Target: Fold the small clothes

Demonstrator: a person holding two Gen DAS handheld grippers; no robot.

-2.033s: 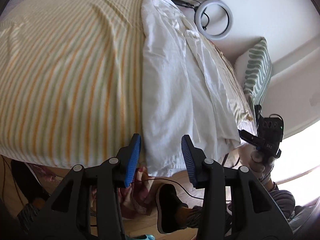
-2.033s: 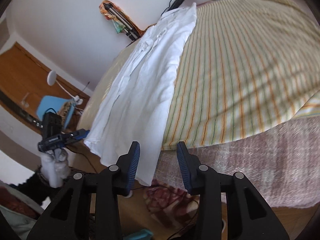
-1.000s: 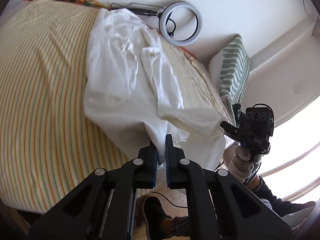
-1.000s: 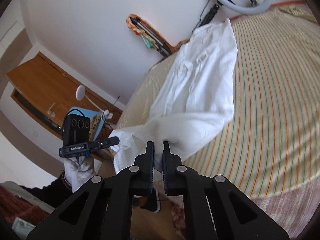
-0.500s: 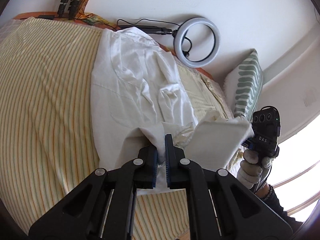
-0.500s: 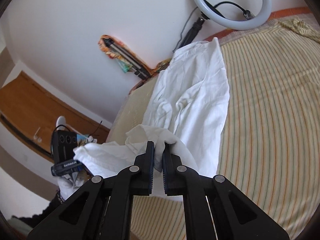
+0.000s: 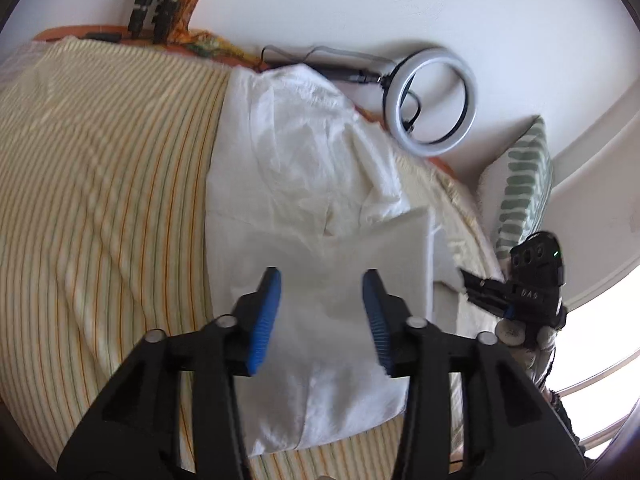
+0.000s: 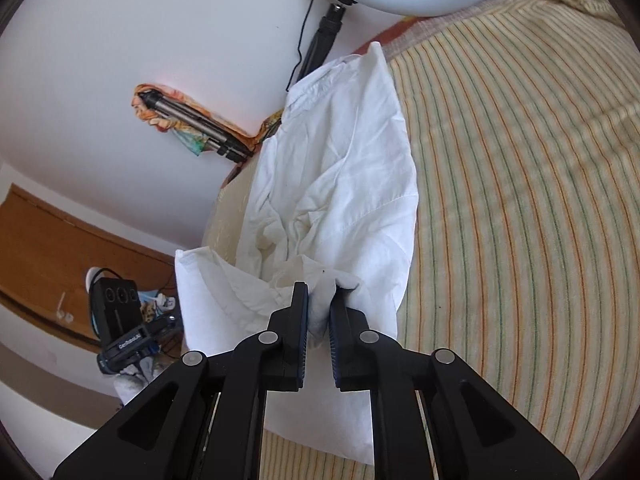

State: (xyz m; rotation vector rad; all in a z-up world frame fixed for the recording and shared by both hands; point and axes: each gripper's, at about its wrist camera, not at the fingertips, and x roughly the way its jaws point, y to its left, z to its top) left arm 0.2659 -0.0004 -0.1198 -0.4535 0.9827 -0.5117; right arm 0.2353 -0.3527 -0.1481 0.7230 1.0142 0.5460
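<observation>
1. White shirt (image 7: 304, 184) lies lengthwise on the striped bed (image 7: 100, 200), centre of the left wrist view, collar end toward the upper part of frame. Its hem end is doubled back over the body, lower centre.
2. Left claw (image 7: 322, 312): jaws have just been opening and now stand well apart. The folded cloth lies under and between them, but the blue pads don't press it, so it is released.
3. Right claw (image 8: 319, 316), lower centre of the right wrist view: jaws just eased a little. A bunch of hem is between the pads; looks pinched yet, tho the gap is narrow and the grip may be slipping, hard to say.
4. Step in hand, as I judge it: laying down the bottom-up fold. To do it well: let the right corner go level w/ the left one, edges square, then pull both claws straight back so they don't drag the layer.
5. The mid body is rumpled; smooth it before the next fold.
6. Around: ring light (image 7: 430, 102) upper right by the wall, green-patterned pillow (image 7: 520, 184) at right, tripod legs (image 8: 192, 124) at left in the right wrist view. None sits on the shirt; nothing blocks the way.
</observation>
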